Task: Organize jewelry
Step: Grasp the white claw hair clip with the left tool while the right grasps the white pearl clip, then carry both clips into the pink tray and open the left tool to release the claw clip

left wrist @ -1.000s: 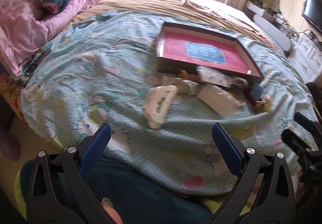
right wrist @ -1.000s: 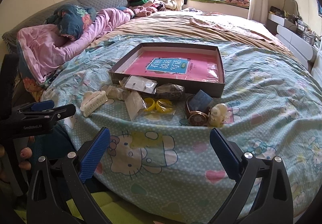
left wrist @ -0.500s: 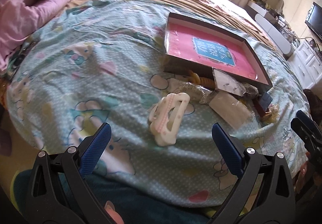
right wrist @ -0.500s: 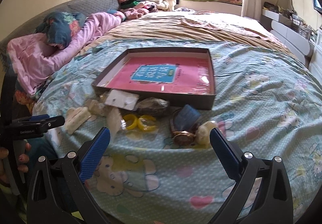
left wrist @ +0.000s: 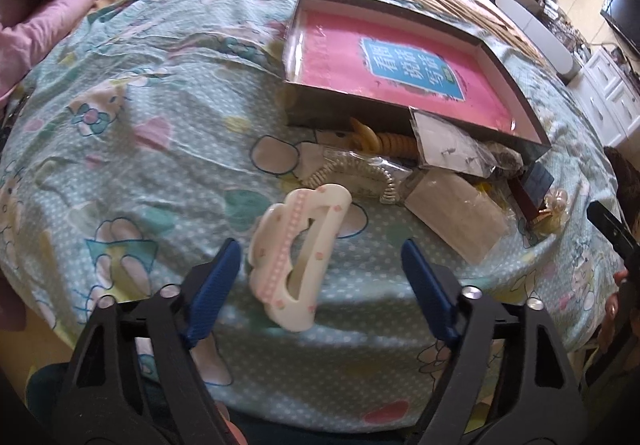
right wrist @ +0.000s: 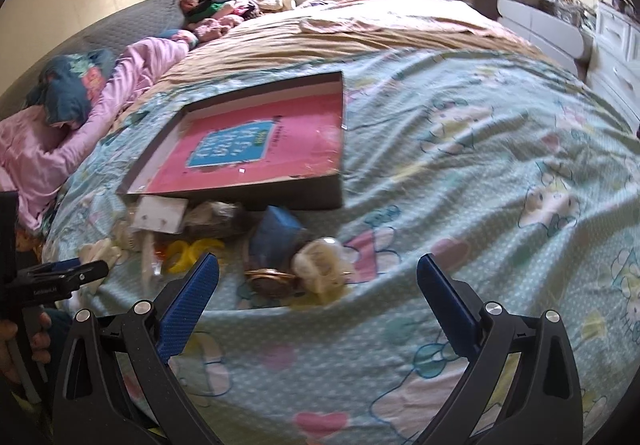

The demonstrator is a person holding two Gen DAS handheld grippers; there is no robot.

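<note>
Your left gripper hangs released over the near edge of the bed, its blue pads spread wide with the cream hair claw lying between them on the cartoon-print bedsheet, untouched by either pad. At 12 o'clock from the clip sits a coiled pearl-coloured piece in a clear packet, and beyond that a string of amber beads pressed against the near wall of the shallow dark box. At 1 o'clock a flat clear bag with a beige card lies just beside a small carded packet of earrings, which leans on the box's front corner.

Your right gripper is likewise released, holding nothing, its pads wide apart above the sheet. Just ahead at 12 o'clock rest a rose-gold watch and, touching it on the right, a pale frilly hair piece, possibly a scrunchie or a clip, as the picture is blurred there. Behind them stands a small blue box; at 10 o'clock lie yellow rings in plastic. Farther on, the dark box holds a pink book with a blue label. At 9 o'clock the left gripper's tip shows at the bed's edge.
</note>
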